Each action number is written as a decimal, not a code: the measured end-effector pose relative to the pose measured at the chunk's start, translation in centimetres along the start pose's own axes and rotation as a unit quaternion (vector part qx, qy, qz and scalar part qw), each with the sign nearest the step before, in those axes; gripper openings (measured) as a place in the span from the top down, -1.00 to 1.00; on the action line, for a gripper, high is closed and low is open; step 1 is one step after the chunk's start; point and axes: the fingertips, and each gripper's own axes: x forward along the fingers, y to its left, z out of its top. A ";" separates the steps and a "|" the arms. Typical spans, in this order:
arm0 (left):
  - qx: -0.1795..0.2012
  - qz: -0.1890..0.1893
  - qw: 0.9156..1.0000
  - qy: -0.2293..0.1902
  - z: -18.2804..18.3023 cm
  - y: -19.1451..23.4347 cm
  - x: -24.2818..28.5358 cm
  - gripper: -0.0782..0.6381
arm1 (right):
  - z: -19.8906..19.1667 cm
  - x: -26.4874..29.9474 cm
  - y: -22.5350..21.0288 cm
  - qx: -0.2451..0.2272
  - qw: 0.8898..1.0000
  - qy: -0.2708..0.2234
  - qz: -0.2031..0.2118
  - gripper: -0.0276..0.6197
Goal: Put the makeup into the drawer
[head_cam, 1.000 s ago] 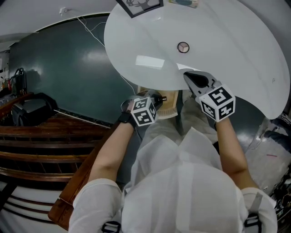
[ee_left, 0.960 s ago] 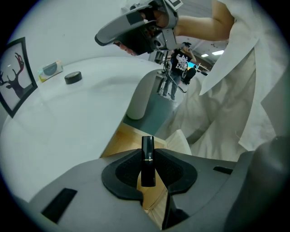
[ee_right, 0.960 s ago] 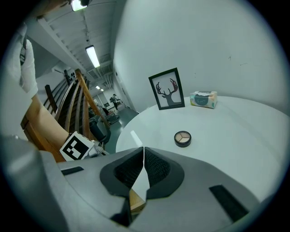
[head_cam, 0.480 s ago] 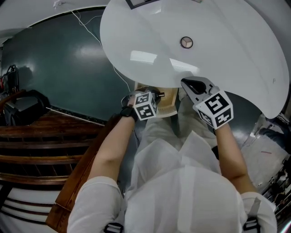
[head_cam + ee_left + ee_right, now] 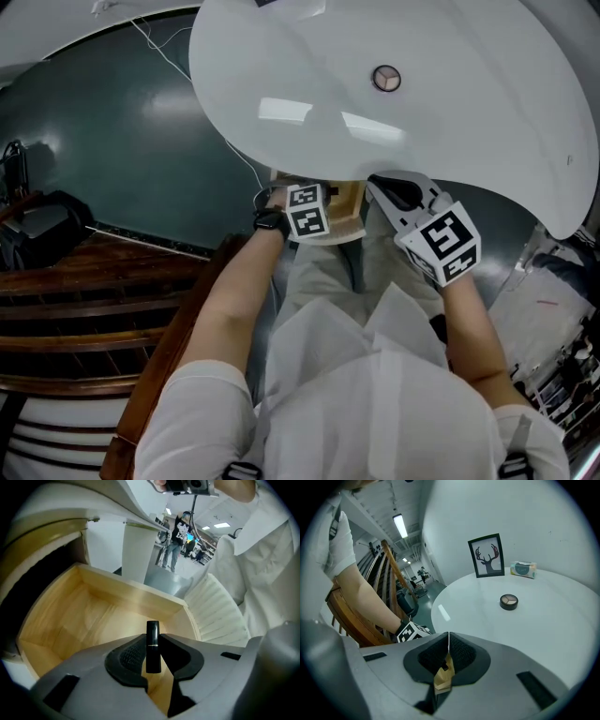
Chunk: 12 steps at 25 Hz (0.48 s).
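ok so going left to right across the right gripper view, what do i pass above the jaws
person's bare forearm → black-and-white marker cube → black-framed antler picture → round black eyeshadow compact → small teal-and-white pack

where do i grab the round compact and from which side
Probably best to grip the round compact across opposite sides of its rim, coming straight down. It lies flat and low on the white table; being round, any diameter suits the jaws.
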 end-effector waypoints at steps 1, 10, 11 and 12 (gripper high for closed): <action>0.006 -0.001 1.000 0.003 0.0 0.1 0.4 0.51 | 0.0 0.0 -0.1 0.004 1.000 -0.003 0.000 0.88; 0.022 -0.003 1.000 0.001 0.4 1.4 3.3 0.51 | -1.0 0.2 -0.6 0.018 1.000 -0.009 -0.004 0.88; 0.015 -0.006 1.000 0.000 0.2 1.6 3.6 0.50 | -1.0 0.2 -0.7 0.019 1.000 -0.009 -0.004 0.88; 0.007 -0.007 1.000 0.002 -0.1 1.7 3.8 0.50 | -1.1 0.3 -0.7 0.021 1.000 -0.010 -0.005 0.88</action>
